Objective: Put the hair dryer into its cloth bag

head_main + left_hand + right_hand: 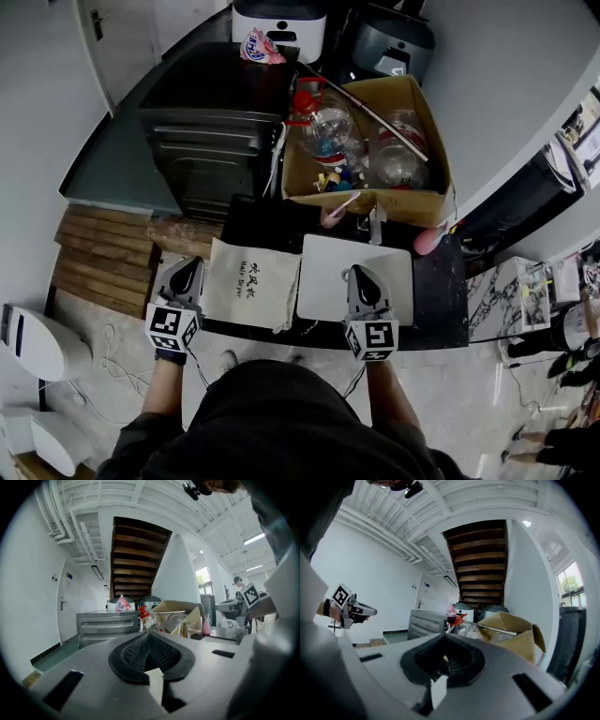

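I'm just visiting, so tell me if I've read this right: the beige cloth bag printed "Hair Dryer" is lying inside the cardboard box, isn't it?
Not quite. The cloth bag printed "Hair Dryer" lies flat on the dark counter, in front of the cardboard box, not inside it. The box holds clear bottles and other bits. The head view shows this.

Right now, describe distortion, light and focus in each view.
Head view: fisheye curves the edges, cloth bag evenly lit and sharp. Left gripper view: black corner vignette, staircase underside in shadow. Right gripper view: window overbright at right.
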